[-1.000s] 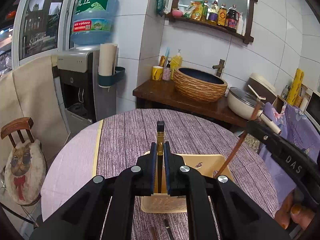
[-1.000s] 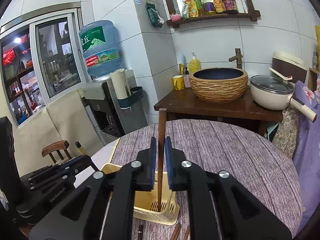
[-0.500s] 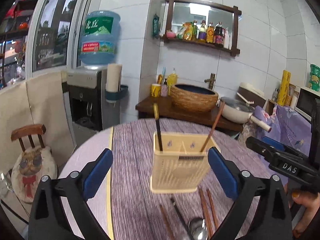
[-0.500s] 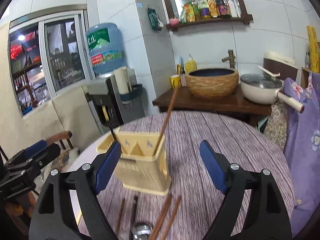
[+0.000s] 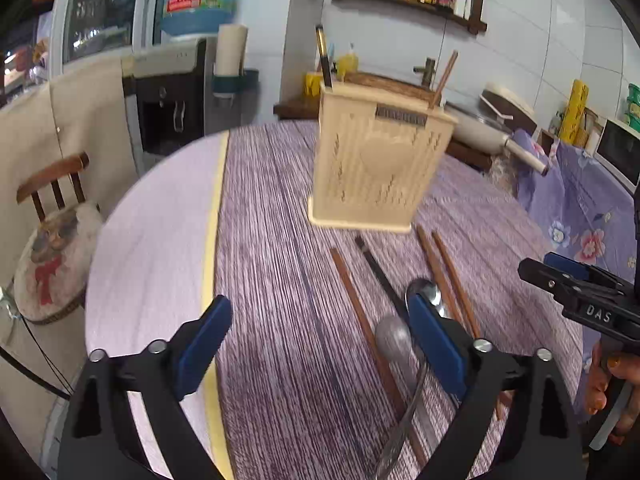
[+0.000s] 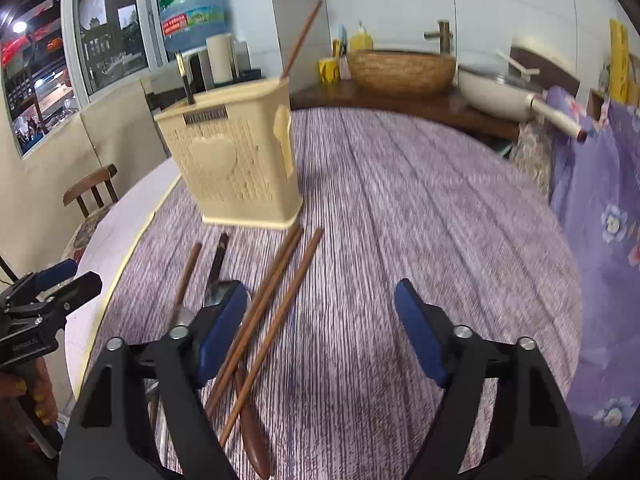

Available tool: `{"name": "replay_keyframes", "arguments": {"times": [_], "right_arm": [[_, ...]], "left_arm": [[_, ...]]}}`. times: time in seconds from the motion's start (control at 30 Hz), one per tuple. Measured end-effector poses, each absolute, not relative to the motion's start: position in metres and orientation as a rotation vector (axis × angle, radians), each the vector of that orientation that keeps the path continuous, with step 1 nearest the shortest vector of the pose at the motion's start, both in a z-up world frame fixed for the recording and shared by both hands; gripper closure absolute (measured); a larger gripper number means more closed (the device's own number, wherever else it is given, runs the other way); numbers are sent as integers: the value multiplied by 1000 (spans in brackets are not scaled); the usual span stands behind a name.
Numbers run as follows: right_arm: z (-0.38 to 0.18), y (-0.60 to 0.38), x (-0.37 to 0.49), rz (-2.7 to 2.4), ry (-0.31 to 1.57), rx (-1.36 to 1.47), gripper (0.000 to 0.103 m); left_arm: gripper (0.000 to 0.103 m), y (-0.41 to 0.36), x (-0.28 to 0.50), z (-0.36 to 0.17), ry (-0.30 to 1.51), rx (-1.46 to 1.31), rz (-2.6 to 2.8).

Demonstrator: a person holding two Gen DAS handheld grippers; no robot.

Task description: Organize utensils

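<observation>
Jaws spread on left gripper (image 5: 316,336) and right gripper (image 6: 322,322); holder (image 5: 380,164) upright.

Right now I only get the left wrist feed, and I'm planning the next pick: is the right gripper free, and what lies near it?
Observer: The right gripper is open with nothing between its fingers, over bare tablecloth.
Operator: Anything down there that my own finger hides?
Observer: Yes, a dark wooden spoon lies across the near ends of the two brown chopsticks, beside the right gripper's left finger.
</observation>
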State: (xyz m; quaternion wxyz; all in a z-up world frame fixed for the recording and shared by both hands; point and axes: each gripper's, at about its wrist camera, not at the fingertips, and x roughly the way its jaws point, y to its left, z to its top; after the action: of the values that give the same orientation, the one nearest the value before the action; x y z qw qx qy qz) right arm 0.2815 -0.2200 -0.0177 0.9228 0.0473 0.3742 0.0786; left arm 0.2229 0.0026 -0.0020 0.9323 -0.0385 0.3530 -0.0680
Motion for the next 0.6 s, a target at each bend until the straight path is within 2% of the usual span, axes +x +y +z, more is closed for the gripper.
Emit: {"name": "replay_keyframes", "arguments": {"times": [0.1,0.2,0.33,0.6], "right_arm": [[-32,-219,277,180,799,121,41],[-42,-216,274,193,820,125,45],[-53,-213,278,213,860,150,57],[-62,-208,294,250,915,212,61]], "left_arm": [[30,3,220,-16,763,-87,-140],[35,2,218,-25,783,-91,-151],[43,0,218,-33,810,-92,-155],[47,-3,225,-36,825,-87,-158]]}}
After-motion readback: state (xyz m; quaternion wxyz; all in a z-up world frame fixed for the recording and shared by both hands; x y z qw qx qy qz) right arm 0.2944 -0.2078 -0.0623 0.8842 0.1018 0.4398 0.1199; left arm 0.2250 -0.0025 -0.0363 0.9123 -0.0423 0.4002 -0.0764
